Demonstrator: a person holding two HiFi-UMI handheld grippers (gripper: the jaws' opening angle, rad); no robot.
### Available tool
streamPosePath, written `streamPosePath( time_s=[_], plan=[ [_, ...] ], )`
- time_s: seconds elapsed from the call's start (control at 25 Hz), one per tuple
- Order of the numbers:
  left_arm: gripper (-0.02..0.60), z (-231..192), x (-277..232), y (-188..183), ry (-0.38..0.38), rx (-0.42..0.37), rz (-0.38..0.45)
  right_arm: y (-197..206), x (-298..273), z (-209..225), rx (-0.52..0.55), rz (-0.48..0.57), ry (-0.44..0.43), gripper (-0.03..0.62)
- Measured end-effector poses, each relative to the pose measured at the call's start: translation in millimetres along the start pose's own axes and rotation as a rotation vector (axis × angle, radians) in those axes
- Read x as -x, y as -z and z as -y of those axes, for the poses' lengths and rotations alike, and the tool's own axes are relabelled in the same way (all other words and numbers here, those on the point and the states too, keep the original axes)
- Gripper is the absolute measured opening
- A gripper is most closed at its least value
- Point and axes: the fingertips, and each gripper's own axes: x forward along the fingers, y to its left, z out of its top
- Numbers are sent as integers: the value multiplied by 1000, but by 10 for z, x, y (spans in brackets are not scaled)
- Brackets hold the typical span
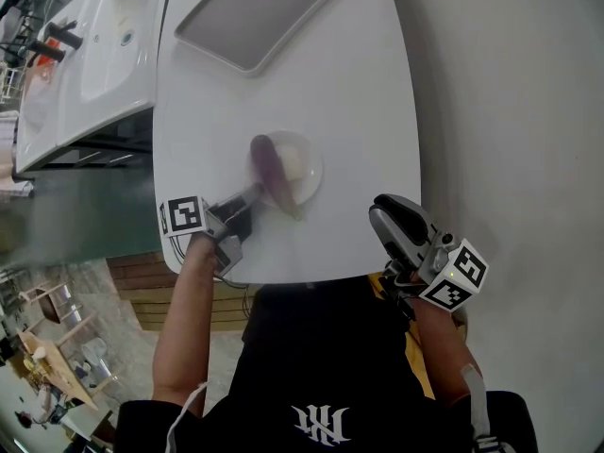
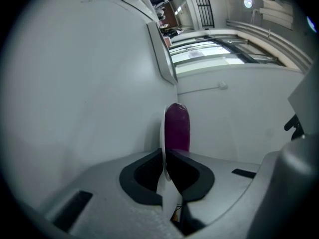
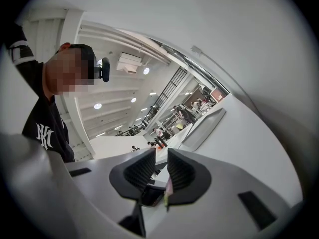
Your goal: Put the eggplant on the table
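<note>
A purple eggplant (image 1: pixel 269 163) lies across a small white plate (image 1: pixel 311 173) near the front of the white table (image 1: pixel 359 92). My left gripper (image 1: pixel 253 193) reaches in from the front left, its jaws shut on the plate's near rim (image 2: pixel 162 133). In the left gripper view the thin rim runs between the pads (image 2: pixel 149 171), and the eggplant (image 2: pixel 177 128) rises just beyond them. My right gripper (image 1: pixel 382 206) hovers at the table's front right corner, away from the plate. Its jaws (image 3: pixel 160 168) stand a little apart with nothing between them.
A grey rectangular tray (image 1: pixel 260 12) lies at the table's far end and also shows as the tray (image 3: pixel 204 128) in the right gripper view. A white washbasin unit (image 1: pixel 94 55) stands to the table's left. The person (image 3: pixel 50 118) stands at the table's front edge.
</note>
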Motion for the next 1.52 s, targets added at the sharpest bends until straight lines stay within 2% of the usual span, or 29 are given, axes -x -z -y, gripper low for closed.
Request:
streamPosePath(
  time_s=[0.36,0.6,0.84,1.16,1.52],
  plan=[
    [25,-109,-5,-28,-194,-153,-50,-58,36,3,-6,41,-25,63],
    [51,-147,13,-44,-327,-317,-116,-60,48,2,-7,49,-27,63],
    [66,-98,13,-91,-400,-434,-148,-46,9,-72,-4,41,-39,63],
    [78,-140,-55,-150,-446,-496,-147,20,12,-74,1,24,-48,63],
    [86,-159,1,-112,-604,-742,-217,107,52,-269,13,24,-52,63]
  ],
)
